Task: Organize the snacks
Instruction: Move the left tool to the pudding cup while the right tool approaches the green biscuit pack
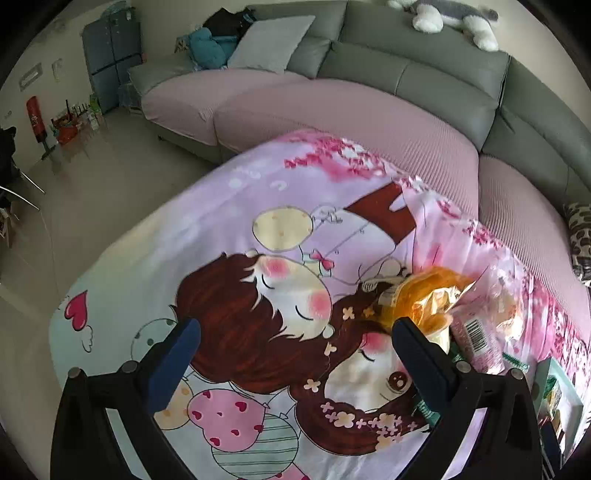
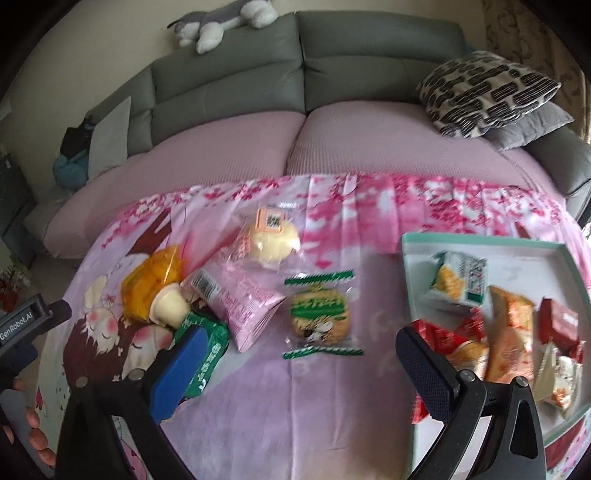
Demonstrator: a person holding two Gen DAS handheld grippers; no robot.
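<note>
Loose snacks lie on a pink cartoon cloth (image 2: 314, 398): an orange packet (image 2: 153, 282), a pink packet (image 2: 243, 299), a white bun in clear wrap (image 2: 271, 238), a green-striped biscuit pack (image 2: 319, 314) and a green packet (image 2: 208, 354). A white tray (image 2: 517, 254) at the right holds several snacks. My right gripper (image 2: 295, 362) is open and empty, above the cloth just in front of the biscuit pack. My left gripper (image 1: 295, 350) is open and empty over the cloth, left of the orange packet (image 1: 424, 299) and the pink packet (image 1: 476, 339).
A grey sofa with pink seat covers (image 2: 295, 147) runs behind the table. A patterned cushion (image 2: 487, 92) lies on its right end, a plush toy (image 2: 221, 26) on its back. The tray's corner (image 1: 561, 395) shows at the right edge of the left wrist view.
</note>
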